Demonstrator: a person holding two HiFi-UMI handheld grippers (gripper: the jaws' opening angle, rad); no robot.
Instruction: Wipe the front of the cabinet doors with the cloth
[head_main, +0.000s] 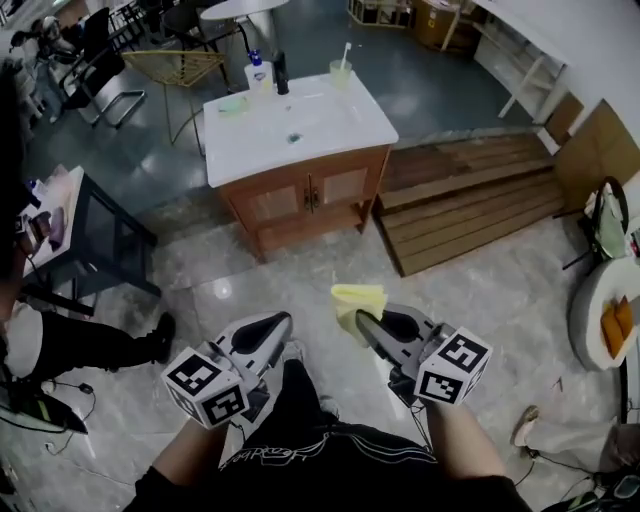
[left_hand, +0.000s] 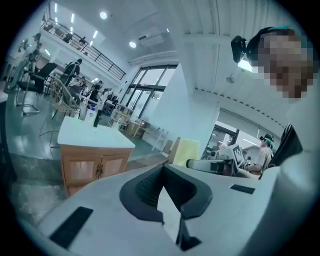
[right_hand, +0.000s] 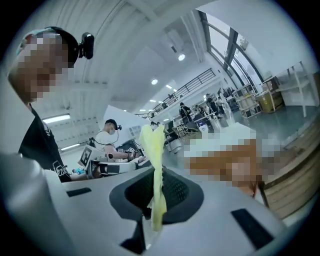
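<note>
A wooden cabinet (head_main: 300, 205) with two doors and a white sink top stands ahead on the floor, well beyond both grippers. It also shows in the left gripper view as the cabinet (left_hand: 92, 167) at lower left. My right gripper (head_main: 364, 322) is shut on a yellow cloth (head_main: 356, 302), which sticks up from between its jaws; in the right gripper view the cloth (right_hand: 156, 165) stands as a thin upright strip. My left gripper (head_main: 280, 326) is shut with nothing in it, held level beside the right one.
Wooden steps (head_main: 470, 205) lie right of the cabinet. A dark table (head_main: 95, 235) and a person's legs (head_main: 90, 345) are at the left. Bottles and a cup (head_main: 340, 70) stand on the sink top. A round white table (head_main: 605, 305) is at far right.
</note>
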